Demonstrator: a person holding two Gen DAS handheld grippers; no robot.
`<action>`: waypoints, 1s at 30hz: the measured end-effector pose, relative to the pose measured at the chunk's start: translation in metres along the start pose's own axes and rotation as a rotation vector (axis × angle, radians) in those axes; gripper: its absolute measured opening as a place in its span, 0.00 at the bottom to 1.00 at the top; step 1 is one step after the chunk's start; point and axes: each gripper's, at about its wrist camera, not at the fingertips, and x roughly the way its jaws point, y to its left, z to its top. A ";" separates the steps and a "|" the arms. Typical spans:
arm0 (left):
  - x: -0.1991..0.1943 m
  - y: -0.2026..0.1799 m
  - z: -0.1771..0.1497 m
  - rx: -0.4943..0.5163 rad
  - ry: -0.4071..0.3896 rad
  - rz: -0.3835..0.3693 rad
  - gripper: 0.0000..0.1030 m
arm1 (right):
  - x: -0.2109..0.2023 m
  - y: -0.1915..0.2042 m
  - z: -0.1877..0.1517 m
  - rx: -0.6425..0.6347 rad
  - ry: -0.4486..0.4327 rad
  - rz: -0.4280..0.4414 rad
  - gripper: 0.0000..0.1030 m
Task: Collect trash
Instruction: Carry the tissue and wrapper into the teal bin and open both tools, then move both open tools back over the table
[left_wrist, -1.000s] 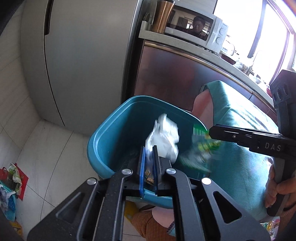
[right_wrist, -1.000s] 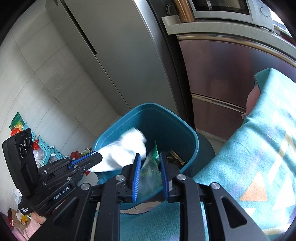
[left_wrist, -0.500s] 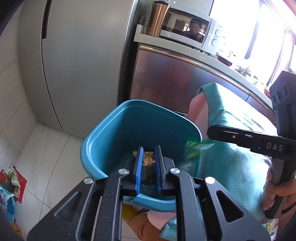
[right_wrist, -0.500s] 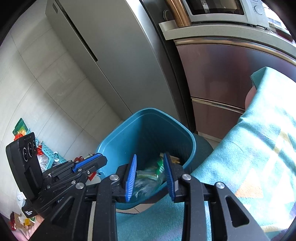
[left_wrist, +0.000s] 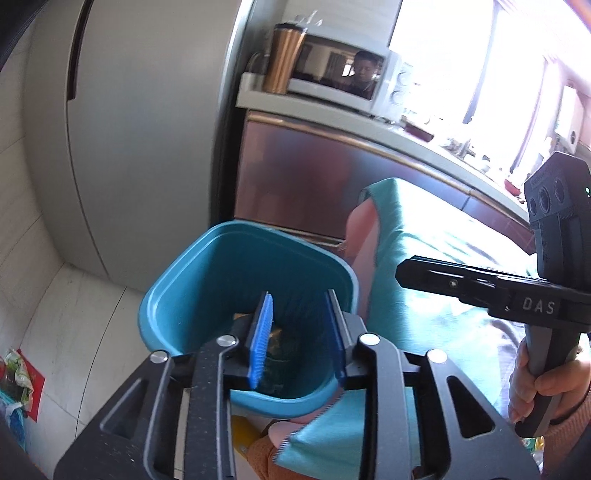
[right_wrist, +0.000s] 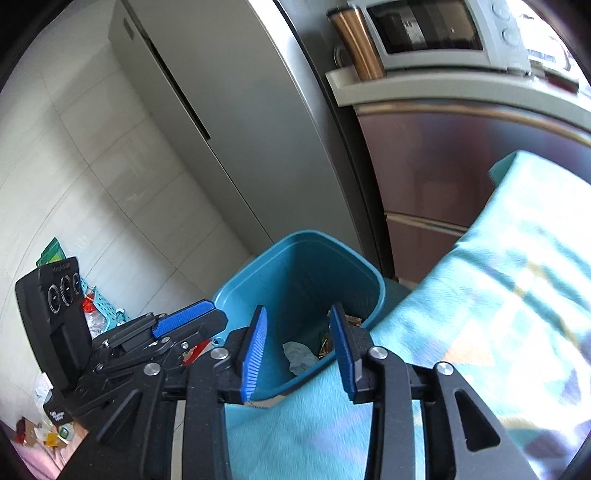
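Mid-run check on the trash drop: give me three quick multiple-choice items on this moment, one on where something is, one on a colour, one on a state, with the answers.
1. Where does the crumpled white paper lie?
A. On the teal tablecloth
B. Inside the bin
C. On the counter

2. What colour is the plastic trash bin?
A. Teal blue
B. Red
C. White

3. How do the right gripper's jaws stand?
A. Clamped on a wrapper
B. Apart, nothing between them
C. Clamped on the bin's rim

Answers:
1 B: the crumpled white paper sits at the bottom of the bin, beside wrappers.
2 A: the plastic trash bin is teal blue inside and out.
3 B: the right gripper has just been opening, and only the bin's inside shows through the gap; the left gripper likewise.
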 end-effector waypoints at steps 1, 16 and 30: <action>-0.003 -0.004 0.001 0.007 -0.007 -0.010 0.32 | -0.007 0.000 -0.002 -0.006 -0.014 -0.002 0.35; -0.013 -0.114 0.000 0.180 -0.024 -0.219 0.40 | -0.136 -0.037 -0.049 0.038 -0.217 -0.155 0.38; 0.000 -0.240 -0.029 0.361 0.056 -0.413 0.41 | -0.236 -0.097 -0.128 0.219 -0.341 -0.379 0.39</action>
